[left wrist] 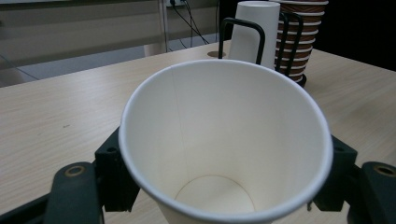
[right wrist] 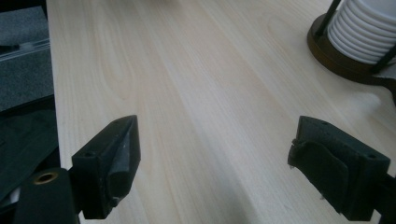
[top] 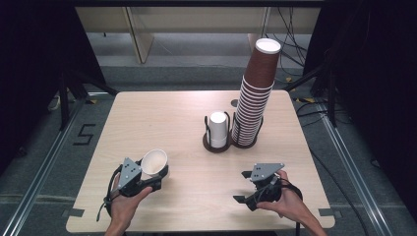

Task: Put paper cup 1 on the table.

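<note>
The left gripper (top: pixel 156 178) pinches a white-lined paper cup (top: pixel 154 162) by its sides, holding it tilted above the near left part of the pale wooden counter (top: pixel 162 118); the left gripper view looks straight into the cup's empty mouth. The right gripper (top: pixel 244 186) hovers empty, jaws spread, near the counter's front right. To seat this cup well on the inverted white cups in the black wire holder (top: pixel 217 130), the person should probably keep the squeeze light, turn the cup mouth-down and lower it centred between the holder's wires.
</note>
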`<state>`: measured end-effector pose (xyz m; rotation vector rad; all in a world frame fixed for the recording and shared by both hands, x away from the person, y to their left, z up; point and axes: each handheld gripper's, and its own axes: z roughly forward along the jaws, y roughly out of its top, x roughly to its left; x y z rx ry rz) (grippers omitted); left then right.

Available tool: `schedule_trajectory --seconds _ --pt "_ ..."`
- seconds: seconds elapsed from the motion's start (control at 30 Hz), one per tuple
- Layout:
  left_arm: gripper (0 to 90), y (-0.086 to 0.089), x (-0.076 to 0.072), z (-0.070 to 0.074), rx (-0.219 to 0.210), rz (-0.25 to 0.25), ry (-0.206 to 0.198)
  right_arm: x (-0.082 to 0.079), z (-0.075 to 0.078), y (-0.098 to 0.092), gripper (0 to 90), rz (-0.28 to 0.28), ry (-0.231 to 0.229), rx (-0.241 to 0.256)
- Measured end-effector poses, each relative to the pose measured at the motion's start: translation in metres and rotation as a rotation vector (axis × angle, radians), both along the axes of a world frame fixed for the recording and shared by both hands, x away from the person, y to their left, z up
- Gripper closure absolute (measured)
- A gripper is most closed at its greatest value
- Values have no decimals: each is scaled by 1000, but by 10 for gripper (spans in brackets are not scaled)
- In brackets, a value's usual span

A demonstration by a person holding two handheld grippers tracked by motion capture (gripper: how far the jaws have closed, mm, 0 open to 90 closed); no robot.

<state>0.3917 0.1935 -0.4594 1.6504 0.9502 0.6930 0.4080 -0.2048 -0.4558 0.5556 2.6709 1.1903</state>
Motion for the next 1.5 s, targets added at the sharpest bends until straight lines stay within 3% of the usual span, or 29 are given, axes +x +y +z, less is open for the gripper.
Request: schedule_trajectory --seconds 0.23,0.3,0.33,0.4,0.77,0.93,1.5 --pt "265 6 5 -2 -13 22 6 -2 -4 -5 160 -32 19 -11" --pt "265 7 7 -3 -18 28 10 -1 -4 -5 160 -20 -6 -18" --pt "265 7 7 -2 -20 32 12 -2 -5 -5 160 -37 12 -11" --pt "265 8 8 -2 -7 40 19 -3 -4 -6 160 -40 12 -20" --pt "265 8 22 -4 -23 72 42 -3 -5 -10 161 -41 2 -18" --pt "264 8 34 -2 -39 82 44 -3 -5 -12 161 -42 -8 -18" --pt "262 -3 86 3 -10 114 63 -5 -5 -13 162 -41 -11 -29"
